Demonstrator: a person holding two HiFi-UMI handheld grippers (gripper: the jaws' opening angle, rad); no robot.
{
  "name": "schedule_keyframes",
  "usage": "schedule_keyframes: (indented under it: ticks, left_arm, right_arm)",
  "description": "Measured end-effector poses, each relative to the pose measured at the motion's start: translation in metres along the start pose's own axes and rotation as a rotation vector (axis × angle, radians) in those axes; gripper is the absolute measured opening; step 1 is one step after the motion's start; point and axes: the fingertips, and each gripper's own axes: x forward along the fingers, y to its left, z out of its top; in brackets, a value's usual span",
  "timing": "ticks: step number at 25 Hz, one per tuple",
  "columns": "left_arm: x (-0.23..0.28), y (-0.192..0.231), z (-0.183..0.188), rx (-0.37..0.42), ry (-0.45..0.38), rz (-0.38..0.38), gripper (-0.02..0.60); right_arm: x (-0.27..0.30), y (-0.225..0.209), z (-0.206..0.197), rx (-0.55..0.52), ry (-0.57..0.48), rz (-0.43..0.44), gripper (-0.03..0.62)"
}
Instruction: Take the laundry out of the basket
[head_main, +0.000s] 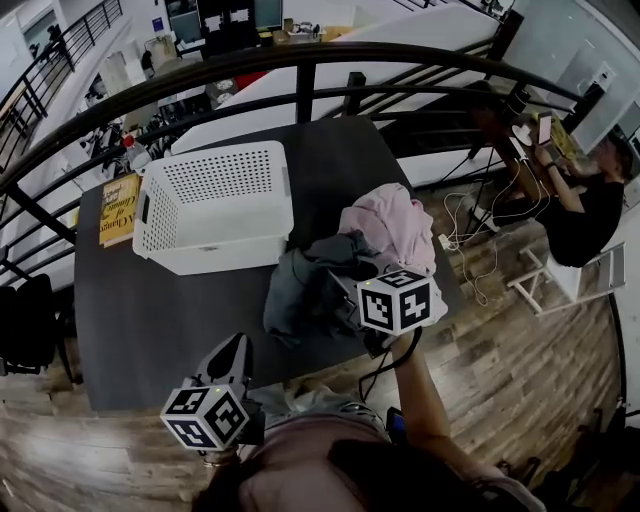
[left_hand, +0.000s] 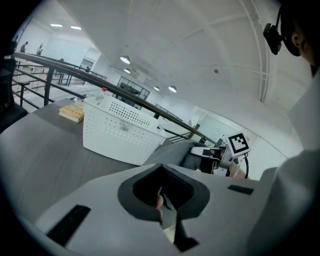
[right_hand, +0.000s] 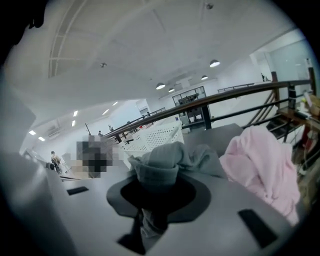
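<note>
Laundry beside basket, dark table, railing behind

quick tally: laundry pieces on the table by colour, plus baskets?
grey garment: 1 (heap reads as one piece)
pink garment: 1
white basket: 1
Total: 3

An open-plan office or lab on a mezzanine is shown. A black railing is seen curving round the dark table from 9 to 2 o'clock. Cluttered desks are seen below at 12, a seated person among cables at 2, and a wood floor at 4.
</note>
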Motion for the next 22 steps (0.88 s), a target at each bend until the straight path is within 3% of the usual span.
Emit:
schedule_keyframes:
  ticks: [14,22]
  left_arm:
    - [0.006,0.031,0.014,0.005,0.008,0.011,-0.011]
    - [0.003,0.017,0.004,0.002,0.0,0.016,-0.011]
  right_arm:
    - [0.073,-0.023,-0.071,0.258,0.047,-0.008,0.1]
    - [0.07,-0.024,-0.073,0.213,0.059,0.009,0.166]
